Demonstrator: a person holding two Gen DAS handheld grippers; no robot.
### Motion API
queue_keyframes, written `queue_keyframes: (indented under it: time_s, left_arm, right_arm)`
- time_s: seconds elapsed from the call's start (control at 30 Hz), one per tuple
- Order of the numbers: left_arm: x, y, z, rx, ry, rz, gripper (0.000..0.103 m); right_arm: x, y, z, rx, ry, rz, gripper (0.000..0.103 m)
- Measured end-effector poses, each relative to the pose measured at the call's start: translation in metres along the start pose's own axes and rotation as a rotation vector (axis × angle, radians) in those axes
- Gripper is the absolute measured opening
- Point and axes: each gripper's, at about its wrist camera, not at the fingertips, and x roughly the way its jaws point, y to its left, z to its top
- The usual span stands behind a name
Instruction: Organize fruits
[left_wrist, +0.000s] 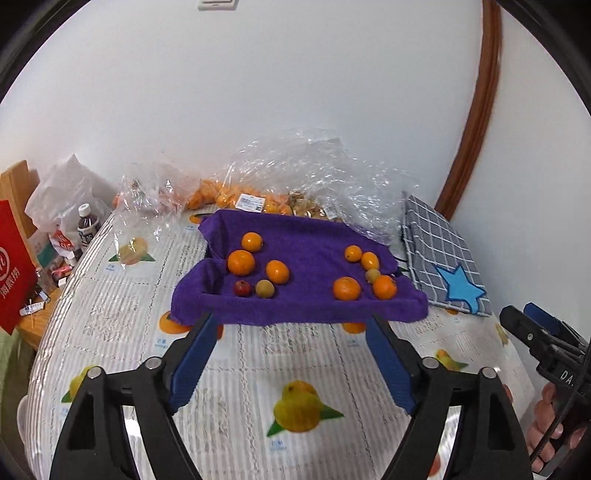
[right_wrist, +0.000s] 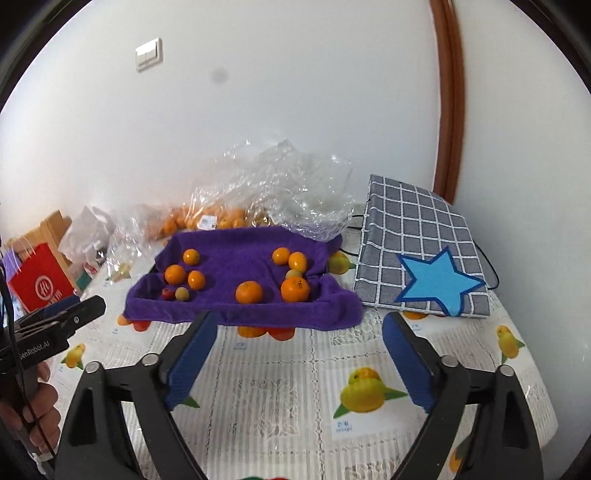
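A purple towel (left_wrist: 306, 306) lies over a tray on the table, also in the right wrist view (right_wrist: 236, 310). On its left sit three oranges (left_wrist: 241, 262), a small red fruit (left_wrist: 242, 288) and a yellow-green fruit (left_wrist: 265, 288). On its right sit several oranges (left_wrist: 346, 288) and a pale fruit (left_wrist: 372, 275). My left gripper (left_wrist: 291, 321) is open and empty, just short of the towel's front edge. My right gripper (right_wrist: 299, 319) is open and empty at the same edge.
Clear plastic bags (left_wrist: 295, 173) with more oranges lie behind the towel by the wall. A grey checked cloth with a blue star (right_wrist: 424, 258) lies to the right. A red bag (left_wrist: 14, 266), bottle (left_wrist: 88, 221) and clutter stand at the left edge. The fruit-print tablecloth (left_wrist: 295, 406) covers the table.
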Motion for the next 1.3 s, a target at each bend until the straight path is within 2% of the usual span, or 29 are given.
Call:
queue_keyframes:
  time_s: [0.27,0.43,1.3]
  left_arm:
    - [-0.029,-0.014,-0.009,0.035,-0.043,0.013,0.086]
    - [-0.038,-0.023,-0.010,0.059,-0.062,0.019,0.086]
    - [-0.045,-0.039,-0.006,0.096,-0.084,0.023,0.086]
  right_arm:
    - [-0.023,0.009,-0.014,-0.057,0.004,-0.052,0.095]
    - [-0.036,0.008,-0.015,-0.043,-0.012,-0.046,0.096]
    - [-0.051,-0.004,-0.013,-0.018,-0.023,-0.065,0.096]
